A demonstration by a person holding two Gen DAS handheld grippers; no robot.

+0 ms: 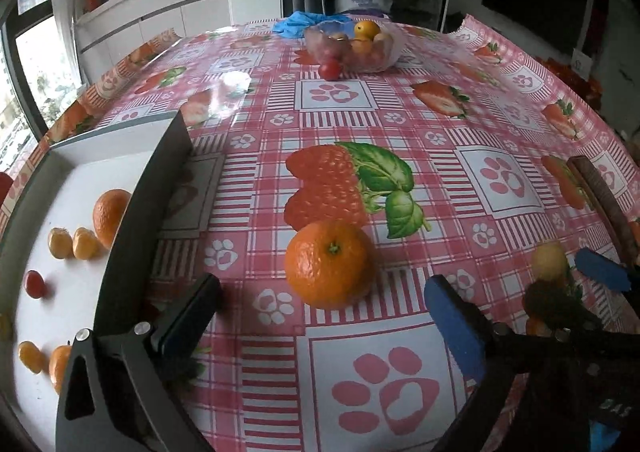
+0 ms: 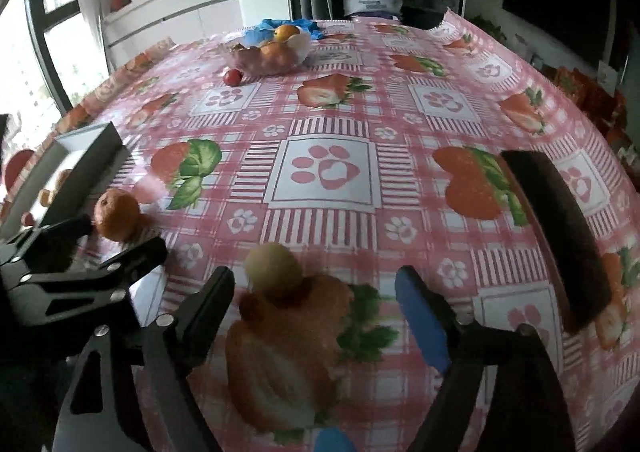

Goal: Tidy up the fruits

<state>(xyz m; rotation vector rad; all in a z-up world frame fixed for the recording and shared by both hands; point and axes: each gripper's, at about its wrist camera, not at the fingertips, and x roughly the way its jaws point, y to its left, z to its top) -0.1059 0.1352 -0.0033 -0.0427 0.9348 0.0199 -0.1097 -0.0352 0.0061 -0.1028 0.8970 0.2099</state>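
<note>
The left gripper (image 1: 320,316) hangs low over the desk (image 1: 400,123) with its jaws spread wide and nothing between them. An orange (image 1: 329,264) sits directly ahead of it, just beyond the fingertips and centred on the gap, stem end up. Being round, it offers no long axis to line up with. The right gripper (image 2: 316,300) is equally wide and empty, and a small yellow fruit (image 2: 273,266) lies just ahead, nearer its left finger. To the left stands a white tray (image 1: 120,139) already holding sorted fruit. At the far end a glass bowl (image 1: 394,47) holds more, a cherry tomato (image 1: 329,69) beside it.
</note>
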